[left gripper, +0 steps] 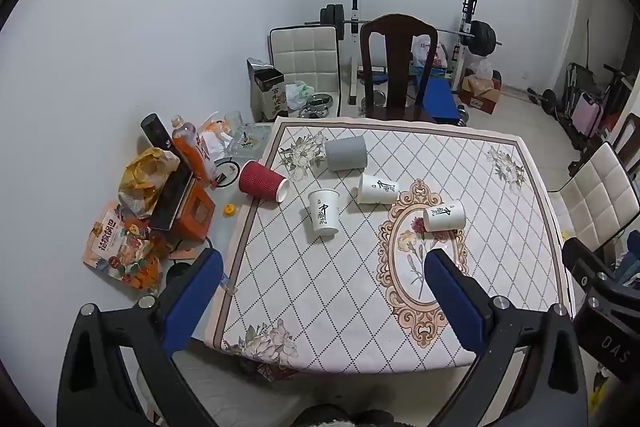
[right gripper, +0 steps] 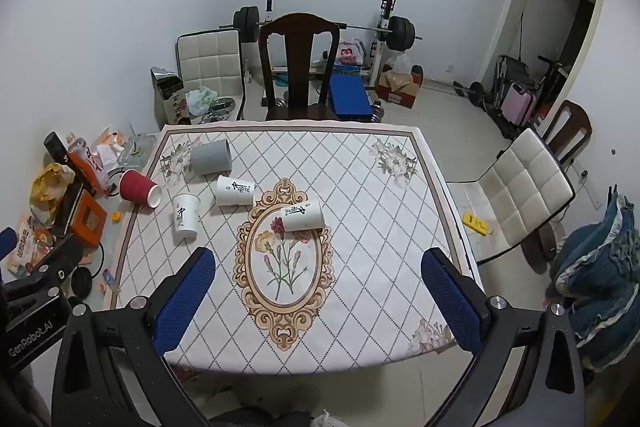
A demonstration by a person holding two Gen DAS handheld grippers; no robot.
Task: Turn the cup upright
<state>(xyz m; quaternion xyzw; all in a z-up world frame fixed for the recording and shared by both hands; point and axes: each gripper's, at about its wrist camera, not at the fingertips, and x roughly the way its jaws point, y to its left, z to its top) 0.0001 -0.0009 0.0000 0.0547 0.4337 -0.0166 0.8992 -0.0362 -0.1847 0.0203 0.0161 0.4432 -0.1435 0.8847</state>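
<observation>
Cups (left gripper: 323, 217) toppled on tablecloth (left gripper: 520, 227)

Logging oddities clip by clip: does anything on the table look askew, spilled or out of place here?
All five cups lie tipped on their sides on the tablecloth: a gray cup, a red cup half off the cloth's left edge, and three white cups. Nothing looks spilled. Both tongs hang open, holding nothing.

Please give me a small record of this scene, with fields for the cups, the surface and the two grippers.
cups: five, all on their sides
red cup: at left edge of cloth
grey cup: far left
white cups: left, middle, right
surface: patterned tablecloth
left gripper: open, holding nothing
right gripper: open, holding nothing
</observation>
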